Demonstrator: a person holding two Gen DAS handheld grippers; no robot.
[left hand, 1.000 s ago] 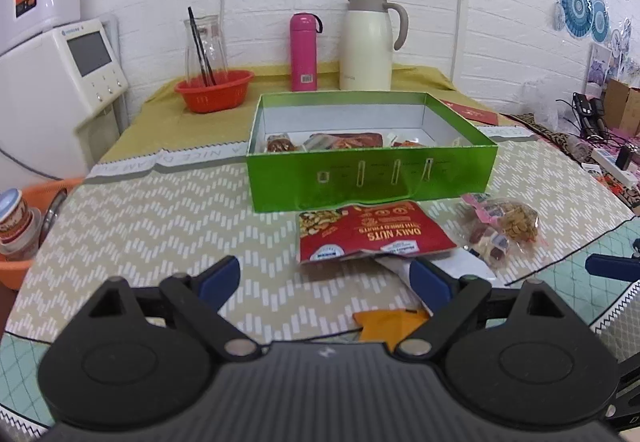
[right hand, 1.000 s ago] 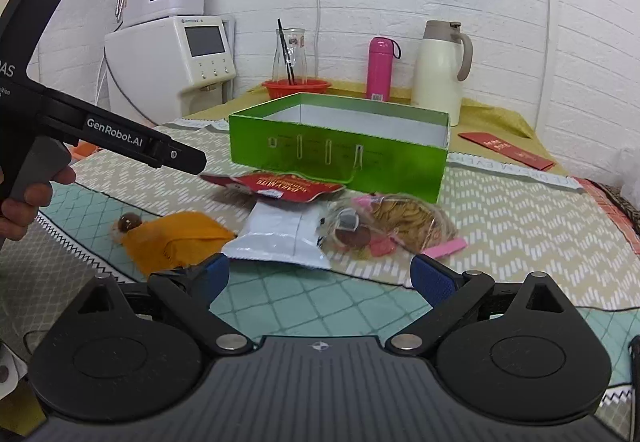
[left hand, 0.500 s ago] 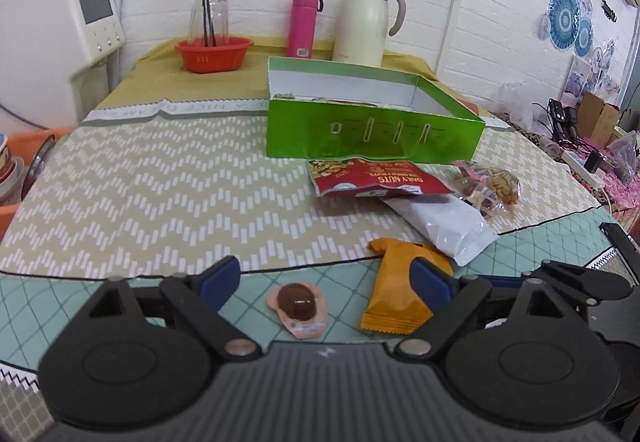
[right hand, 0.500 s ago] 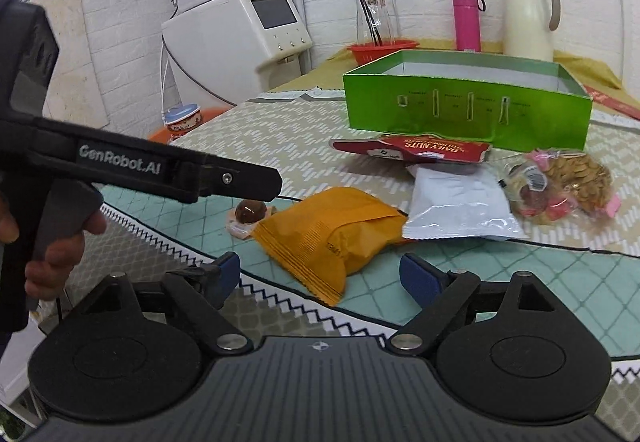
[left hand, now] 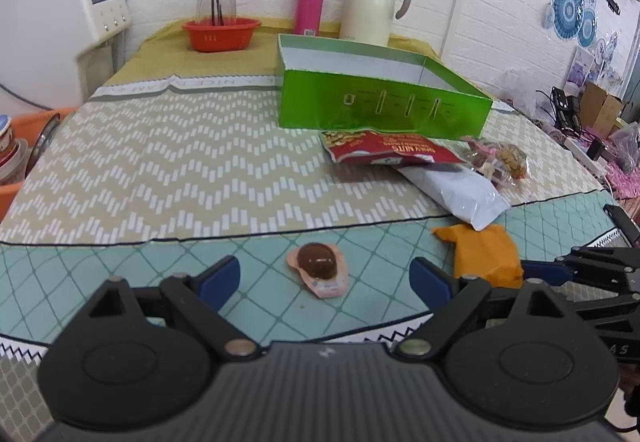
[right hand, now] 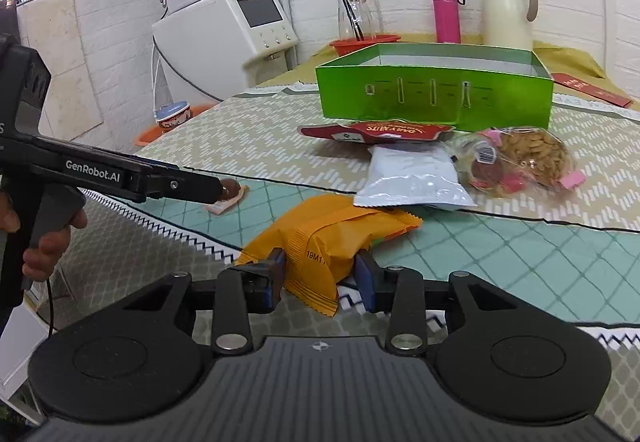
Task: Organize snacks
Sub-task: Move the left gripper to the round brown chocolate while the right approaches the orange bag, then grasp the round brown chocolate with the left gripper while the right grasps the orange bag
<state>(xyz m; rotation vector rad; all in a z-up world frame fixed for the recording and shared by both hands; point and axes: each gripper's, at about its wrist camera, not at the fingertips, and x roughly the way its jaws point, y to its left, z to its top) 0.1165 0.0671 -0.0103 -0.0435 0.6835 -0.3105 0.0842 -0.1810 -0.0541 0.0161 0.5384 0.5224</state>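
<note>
My right gripper [right hand: 320, 280] is shut on the near end of an orange snack packet [right hand: 332, 238], which lies at the table's front edge; it also shows in the left wrist view [left hand: 486, 256]. My left gripper [left hand: 324, 280] is open, its fingers either side of a small chocolate in a pink wrapper [left hand: 318, 268], seen in the right wrist view too [right hand: 228, 191]. Behind lie a white pouch [left hand: 460, 189], a red nut bag [left hand: 384, 151] and a clear mixed-snack bag [left hand: 500, 161]. The green box [left hand: 380, 105] stands open beyond them.
At the back stand a red bowl [left hand: 220, 33] with a glass jug, a pink flask [left hand: 312, 3] and a cream thermos [left hand: 376, 3]. A white appliance [left hand: 52, 29] is at the left. A red envelope [right hand: 588, 89] lies right of the box.
Both grippers have moved back to the table's front edge. My right gripper has closed on the orange packet. My left gripper has come down around the chocolate.
</note>
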